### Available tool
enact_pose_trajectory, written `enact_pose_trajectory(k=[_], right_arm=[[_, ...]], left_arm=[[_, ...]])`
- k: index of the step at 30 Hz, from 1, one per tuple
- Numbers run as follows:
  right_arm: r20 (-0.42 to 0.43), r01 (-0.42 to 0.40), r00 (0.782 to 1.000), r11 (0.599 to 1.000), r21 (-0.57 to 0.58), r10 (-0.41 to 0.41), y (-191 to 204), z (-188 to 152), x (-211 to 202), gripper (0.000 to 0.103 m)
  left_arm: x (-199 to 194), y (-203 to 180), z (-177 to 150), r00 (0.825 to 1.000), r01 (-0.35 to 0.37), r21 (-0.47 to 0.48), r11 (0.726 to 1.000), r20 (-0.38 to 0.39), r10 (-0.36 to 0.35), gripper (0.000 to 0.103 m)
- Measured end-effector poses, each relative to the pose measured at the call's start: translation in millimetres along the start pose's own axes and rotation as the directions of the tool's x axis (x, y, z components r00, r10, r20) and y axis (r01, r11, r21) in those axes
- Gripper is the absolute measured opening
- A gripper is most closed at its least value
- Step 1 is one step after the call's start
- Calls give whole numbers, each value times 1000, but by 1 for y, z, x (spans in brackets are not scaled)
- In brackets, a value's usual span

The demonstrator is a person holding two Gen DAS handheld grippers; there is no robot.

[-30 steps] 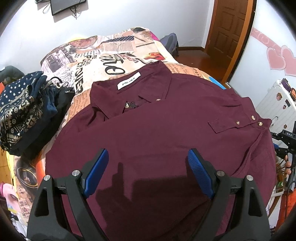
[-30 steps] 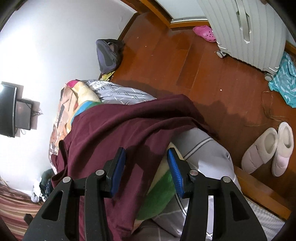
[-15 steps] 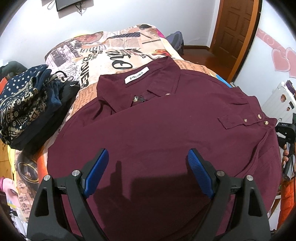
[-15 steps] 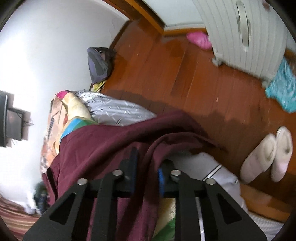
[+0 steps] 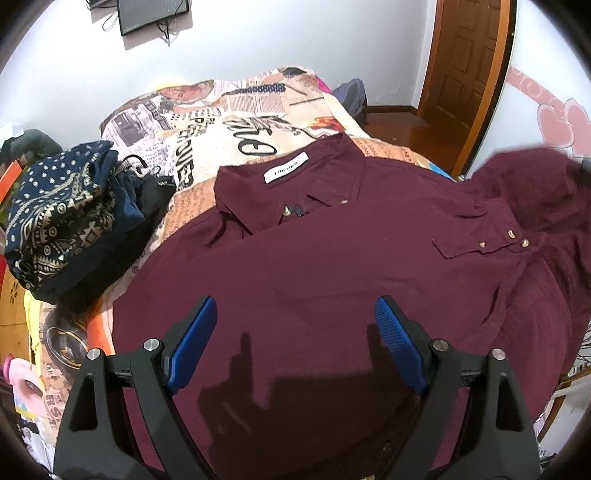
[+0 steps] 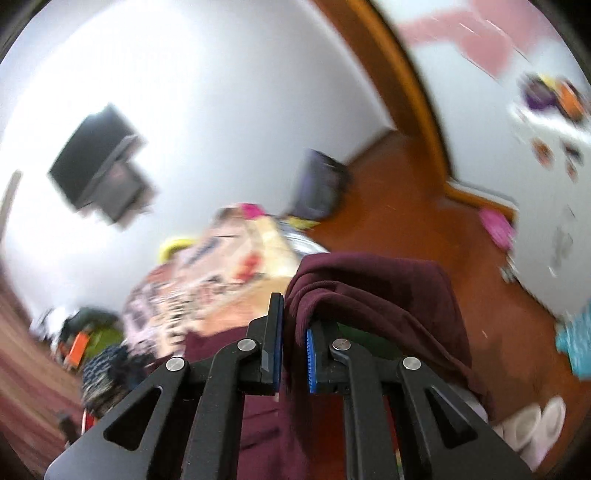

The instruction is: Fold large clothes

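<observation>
Your bedroom's newsprint-patterned bedspread [image 5: 207, 147] is the work surface, with a white wall and a wall-mounted screen [image 5: 153, 13] behind it and a wooden door [image 5: 469, 62] off to the right.

Spread across most of that cover is the maroon shirt [image 5: 332, 266], lying front-down with the collar and its white label [image 5: 286, 172] toward the wall. The body is still flat and unfolded; I'd judge you are at the very first fold, with nearly everything left: both sides, the sleeves, then the lengthwise fold.

On the shirt's right side, the sleeve [image 5: 532, 177] is raised off the bed. It looks blurred in the left wrist view, so I read it as in motion, but where it will land cannot be told yet.

Beside the shirt on the left, touching nothing of it, sits a pile of dark patterned clothes [image 5: 62, 218], apparently folded already or waiting.

Your right gripper [image 6: 293, 354] is clenched on a bunched fold of the maroon fabric, the cloth draping over and past the right-hand jaw. That view is heavily smeared.

Your left gripper [image 5: 295, 347] hovers above the shirt's lower back with its jaws spread wide, holding nothing.
</observation>
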State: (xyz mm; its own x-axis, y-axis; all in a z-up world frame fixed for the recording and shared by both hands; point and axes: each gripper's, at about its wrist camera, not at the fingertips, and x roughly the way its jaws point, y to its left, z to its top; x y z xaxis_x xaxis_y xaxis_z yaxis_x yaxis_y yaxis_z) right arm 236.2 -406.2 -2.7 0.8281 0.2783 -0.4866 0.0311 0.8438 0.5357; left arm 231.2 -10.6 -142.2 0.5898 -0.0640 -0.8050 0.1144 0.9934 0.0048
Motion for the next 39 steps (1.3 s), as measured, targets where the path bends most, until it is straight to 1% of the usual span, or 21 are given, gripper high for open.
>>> enact_pose_trajectory(k=[2,4,6,8,10,12,13,16,17,19,21,23,25,27,29,30,31,32,33,35,39], right_arm=[[-1,-53,999,995,-88,53,33,-3,-5,9],[-26,-91,996,982,-168,87,63,-12,-3,9],[-85,-118,991,964,-237,100,88,-29,10,9],[-154,-128,984,951,-280,87,100,-49,28,9],[-243,-141,968,947,-287,71,102,-69,51,9],[-336,-138,941,952,-273,40,94,-92,77,9],[-376,-130,926,956,-265,22,89,-102,85,9],[-487,-102,873,969,-226,-22,70,-133,108,9],[-502,-88,864,971,-221,-36,64,-139,111,11],[-517,-86,855,972,-217,-40,58,-146,104,11],[-522,-89,852,972,-217,-38,58,-143,95,14],[-538,-95,842,973,-209,-33,57,-137,86,18],[-535,-96,845,975,-202,-28,62,-133,79,23],[-508,-98,861,976,-195,-15,59,-124,65,25],[-474,-77,880,980,-184,-20,56,-118,58,28],[-450,-66,893,983,-173,-19,54,-113,53,33],[-429,-57,903,985,-162,-18,53,-111,52,41],[-403,-44,915,989,-144,-18,47,-106,48,45],[-365,-19,931,993,-114,-24,38,-98,42,53],[-316,21,948,998,-56,-38,23,-88,38,55],[-294,72,955,994,84,-45,-14,-77,47,55]], left_arm=[[-6,3,0,1000,6,-2,1000,15,-6,87],[-11,6,-2,1000,9,-2,1000,25,-9,87],[-16,9,-3,999,10,-2,1000,35,-10,87],[-20,13,-5,999,10,-5,1000,44,-10,87],[-23,17,-8,999,16,-11,1000,46,-15,87],[-23,21,-12,999,23,-16,1000,42,-22,87],[-23,22,-14,999,25,-16,1000,38,-24,87],[-22,22,-20,999,26,-11,1000,27,-26,87],[-21,21,-22,999,28,-8,1000,23,-27,87],[-20,20,-24,999,30,-5,1000,17,-30,87],[-19,17,-25,999,33,-2,999,13,-33,87],[-19,14,-25,999,35,5,999,14,-35,87],[-19,9,-24,999,36,14,999,19,-36,87],[-20,6,-21,999,37,22,999,22,-38,87],[-20,1,-19,999,36,32,999,26,-37,87],[-19,0,-17,999,35,36,999,27,-35,87],[-19,-1,-16,999,33,38,999,26,-34,87],[-18,-3,-15,999,32,39,999,25,-33,87],[-17,-3,-14,999,32,39,999,23,-33,87],[-14,-4,-11,999,30,36,999,20,-31,87],[-11,-6,-8,1000,26,29,999,16,-27,87]])
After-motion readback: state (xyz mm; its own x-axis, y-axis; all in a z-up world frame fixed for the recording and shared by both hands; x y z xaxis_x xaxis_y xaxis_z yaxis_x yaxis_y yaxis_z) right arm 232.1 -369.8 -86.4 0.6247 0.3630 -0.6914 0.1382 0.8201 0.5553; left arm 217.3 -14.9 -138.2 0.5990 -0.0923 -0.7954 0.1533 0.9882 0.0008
